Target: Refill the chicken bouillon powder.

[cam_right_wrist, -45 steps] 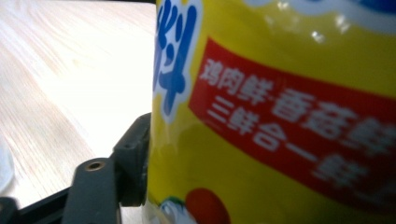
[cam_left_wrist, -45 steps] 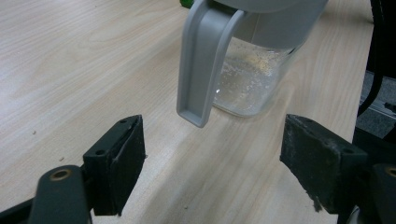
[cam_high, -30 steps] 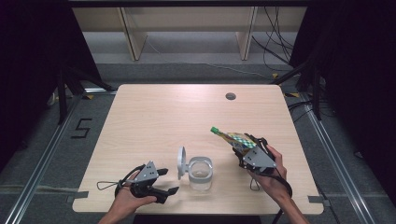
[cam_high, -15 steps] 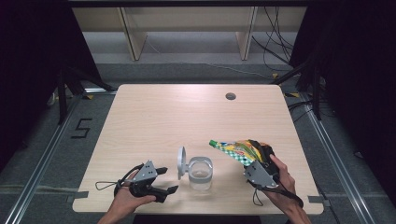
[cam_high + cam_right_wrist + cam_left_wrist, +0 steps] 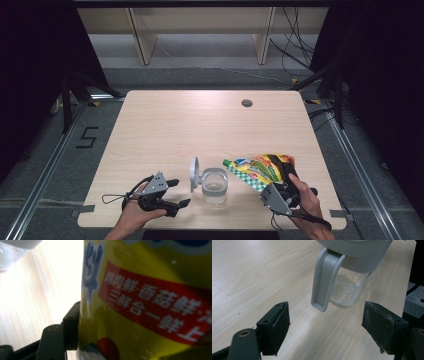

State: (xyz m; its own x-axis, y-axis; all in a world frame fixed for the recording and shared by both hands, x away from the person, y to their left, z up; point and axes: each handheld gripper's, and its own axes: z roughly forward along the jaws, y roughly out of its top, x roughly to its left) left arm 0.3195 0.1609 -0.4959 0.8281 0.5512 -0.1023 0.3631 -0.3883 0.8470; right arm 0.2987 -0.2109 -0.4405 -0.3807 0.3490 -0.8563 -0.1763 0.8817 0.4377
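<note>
A clear jar [image 5: 214, 185] stands near the table's front edge, its grey hinged lid [image 5: 194, 174] flipped open to the left. My right gripper [image 5: 286, 176] is shut on a yellow pouch [image 5: 260, 169], which is tilted with its green-checked end just above and right of the jar. In the right gripper view the pouch [image 5: 150, 302] presses against the left finger [image 5: 71, 326]; the other finger is hidden. My left gripper [image 5: 179, 193] rests left of the jar, open and holding nothing. In the left gripper view the jar [image 5: 352, 287] and lid [image 5: 325, 282] lie just beyond its jaws.
The light wooden table [image 5: 200, 130] has a small round hole [image 5: 246, 103] at the back right. Wooden shelf legs and cables stand on the floor behind it. A metal rail [image 5: 45, 170] runs along the floor on the left.
My right gripper has drawn the pouch toward the table's front edge and tipped it lower, its green end now close to the jar. The left gripper has stayed put.
</note>
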